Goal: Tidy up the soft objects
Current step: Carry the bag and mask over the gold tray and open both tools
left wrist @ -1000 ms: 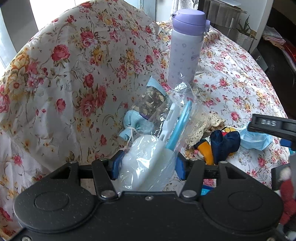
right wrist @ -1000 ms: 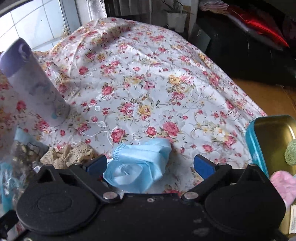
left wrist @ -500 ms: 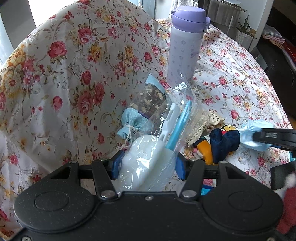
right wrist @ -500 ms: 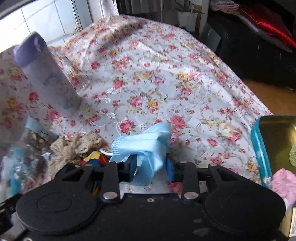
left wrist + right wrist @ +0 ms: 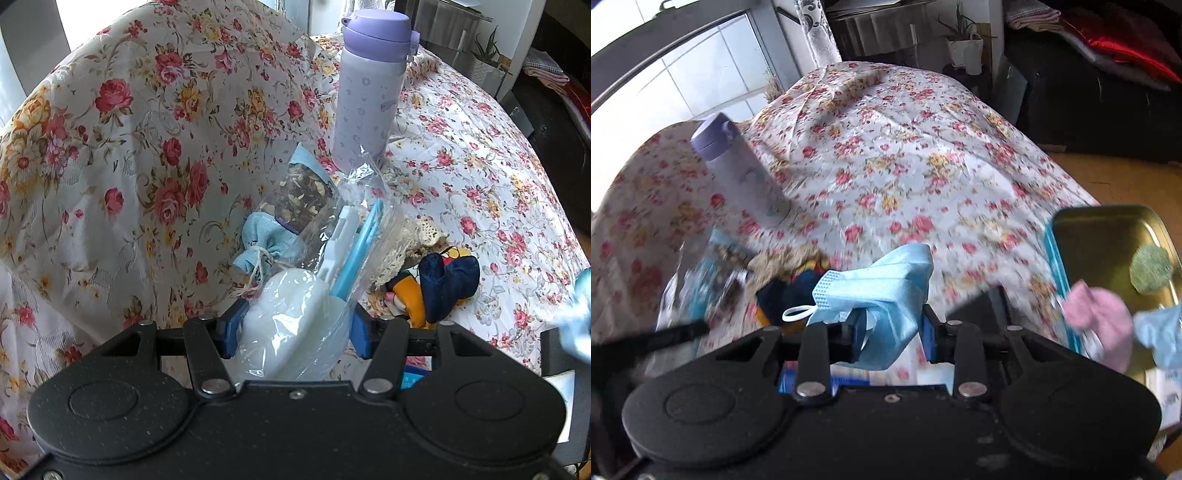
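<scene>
1. The left tool [image 5: 293,328] is clenched on a clear plastic bag [image 5: 295,314] holding white and blue pieces; the bag rises from between the blue pads toward the purple bottle [image 5: 371,85].
2. The right tool [image 5: 892,334] is clamped on a light blue face mask [image 5: 886,291], lifted clear of the floral cloth [image 5: 905,155], its white ear loop hanging on the bottle's side.
3. Nearer than the bottle in the left wrist view lie a small blue drawstring pouch [image 5: 264,245], a clear packet of dried bits [image 5: 303,192], a strip of cream lace [image 5: 410,240] and a navy and yellow fabric piece [image 5: 439,284].
4. The purple bottle stands upright on the floral cloth, just beyond the packet.
5. Well apart from the bottle, at the right edge of the right wrist view, a gold tin with a teal rim [image 5: 1108,236] holds a green pompom [image 5: 1150,269], with a pink soft item [image 5: 1100,325] at its near edge.
</scene>
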A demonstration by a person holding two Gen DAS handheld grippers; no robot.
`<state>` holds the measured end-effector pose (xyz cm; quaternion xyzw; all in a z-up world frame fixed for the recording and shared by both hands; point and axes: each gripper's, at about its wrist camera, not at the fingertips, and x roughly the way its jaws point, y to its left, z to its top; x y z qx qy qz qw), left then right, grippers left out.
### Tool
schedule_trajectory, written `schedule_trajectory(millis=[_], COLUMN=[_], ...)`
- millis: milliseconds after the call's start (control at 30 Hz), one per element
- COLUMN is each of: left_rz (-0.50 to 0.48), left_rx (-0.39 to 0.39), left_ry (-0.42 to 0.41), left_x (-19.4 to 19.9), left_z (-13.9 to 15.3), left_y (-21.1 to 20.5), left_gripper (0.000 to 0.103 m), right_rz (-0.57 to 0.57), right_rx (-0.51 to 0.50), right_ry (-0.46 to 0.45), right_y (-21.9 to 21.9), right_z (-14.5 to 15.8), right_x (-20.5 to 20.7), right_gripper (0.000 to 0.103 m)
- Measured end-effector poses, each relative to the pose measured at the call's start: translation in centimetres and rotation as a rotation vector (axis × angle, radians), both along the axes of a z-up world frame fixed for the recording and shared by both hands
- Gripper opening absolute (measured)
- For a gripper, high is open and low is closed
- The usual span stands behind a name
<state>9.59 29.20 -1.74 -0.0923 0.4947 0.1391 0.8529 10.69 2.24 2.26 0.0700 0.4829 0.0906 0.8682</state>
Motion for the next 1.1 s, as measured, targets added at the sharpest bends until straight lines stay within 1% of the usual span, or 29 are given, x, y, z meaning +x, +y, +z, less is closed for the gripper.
schedule_trajectory(millis=[200,333,433,633,700,800,867,933,1000,1100], left_rz=[-0.002,-0.004,-0.017,-0.083,-0.089,-0.106,-0.13,-0.166,-0.215,-0.313], left_rx=[0.006,0.006,0.02,0.039,0.019,-0.034,-0.027,-0.012,-0.012,-0.004], left_ry=[0.002,-0.008,-0.019,-0.05,-0.053,-0.04,-0.032,-0.041,-0.059,-0.09], left_x=[-0.1,-0.3,-0.7,-1.5,-1.6,-1.7,-1.8,-1.8,-1.8,-1.5], left_z=[0.0,0.3,0.6,1.4,1.6,2.0,2.6,3.6,5.0,7.2], left_y=[-0.1,-0.2,-0.6,-2.3,-2.5,-3.4,-4.9,-7.0,-9.4,-14.4], left_gripper=[0.054,0.054,0.054,0.054,0.054,0.054,0.053,0.053,0.053,0.053], right_rz=[-0.021,-0.076,-0.142,-0.329,-0.387,-0.47,-0.514,-0.541,-0.562,-0.584], right_rx=[0.032,0.047,0.07,0.04,0.009,-0.036,-0.061,-0.062,-0.045,-0.027], right_ry=[-0.005,-0.004,-0.013,-0.056,-0.071,-0.081,-0.087,-0.095,-0.097,-0.099], right_y=[-2.9,-5.3,-8.0,-15.4,-17.8,-21.3,-22.7,-24.1,-25.4,-26.5], right_z=[0.4,0.2,0.1,-0.1,-0.1,-0.5,-0.7,-0.9,-1.3,-1.8], right_x=[-5.2,-7.9,-9.5,-12.1,-12.6,-13.4,-13.7,-14.2,-14.6,-15.0], right_gripper=[0.03,0.03,0.03,0.03,0.03,0.03,0.03,0.03,0.03,0.03])
